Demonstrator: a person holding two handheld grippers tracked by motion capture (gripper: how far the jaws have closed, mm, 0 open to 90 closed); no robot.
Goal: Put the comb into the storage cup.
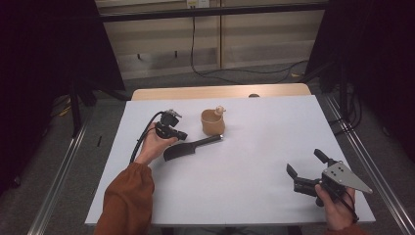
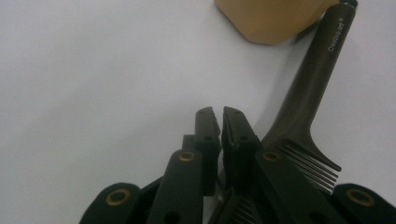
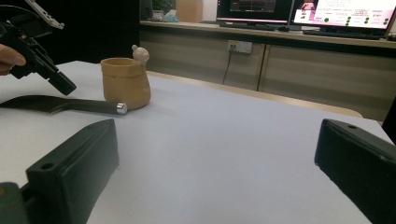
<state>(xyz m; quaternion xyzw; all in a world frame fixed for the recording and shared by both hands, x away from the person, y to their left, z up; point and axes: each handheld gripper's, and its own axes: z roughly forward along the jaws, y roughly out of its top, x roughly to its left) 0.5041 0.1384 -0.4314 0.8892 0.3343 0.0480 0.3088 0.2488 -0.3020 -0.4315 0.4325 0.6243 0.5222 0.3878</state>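
Note:
A dark comb-toothed tool with a long handle lies on the white table, its handle end touching a tan cup. The cup has a small pale figure on its rim. My left gripper hovers just over the tool's toothed head, jaws together with nothing seen between them. In the left gripper view the left gripper points past the tool toward the cup. My right gripper rests open near the table's front right. The right gripper faces the cup, the tool and the left gripper.
The table's wooden far edge shows beyond the white sheet. Metal rails run along both sides on the floor. A bench with monitors stands behind the table.

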